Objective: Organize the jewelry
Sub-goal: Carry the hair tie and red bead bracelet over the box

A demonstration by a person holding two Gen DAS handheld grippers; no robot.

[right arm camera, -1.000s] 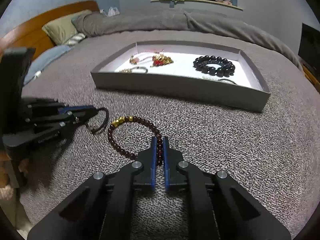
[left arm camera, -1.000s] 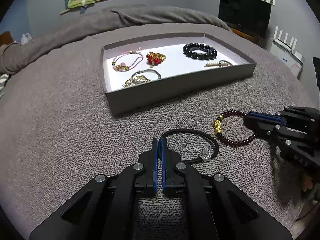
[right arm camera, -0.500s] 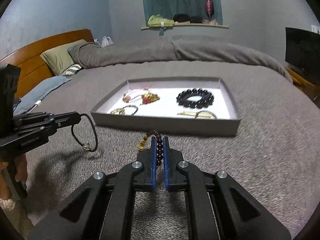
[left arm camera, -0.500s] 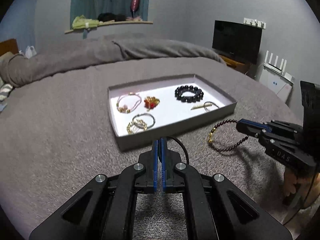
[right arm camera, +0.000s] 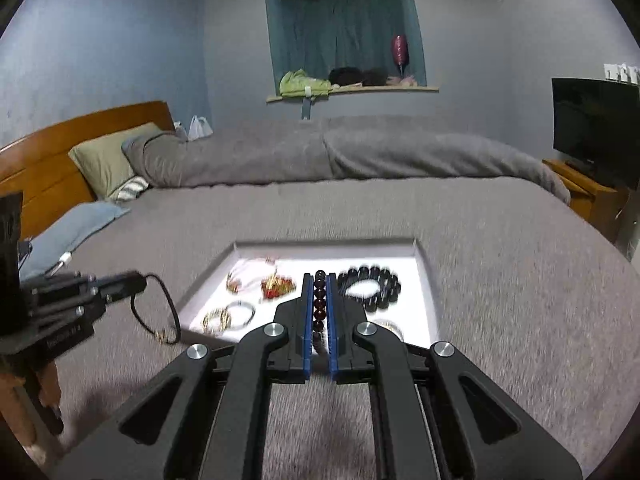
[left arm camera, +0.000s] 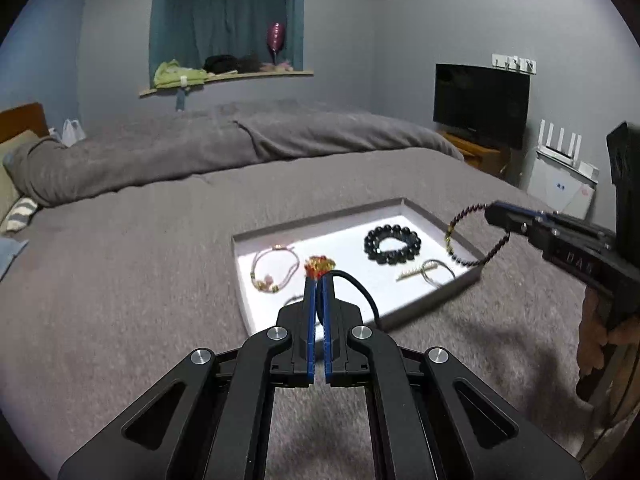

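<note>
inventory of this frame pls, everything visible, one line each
tray: 1, grey with white floor, on bed
black bead bracelet: 1, in tray
pink cord bracelet: 1, in tray
red-gold charm piece: 1, in tray
silver bangle: 1, in tray, near edge
dark red bead bracelet: 1, hanging from right gripper
black cord bracelet: 1, hanging from left gripper
bed cover: 1, grey
TV: 1, black, right wall
left gripper: shut on cord
right gripper: shut on beads
</note>
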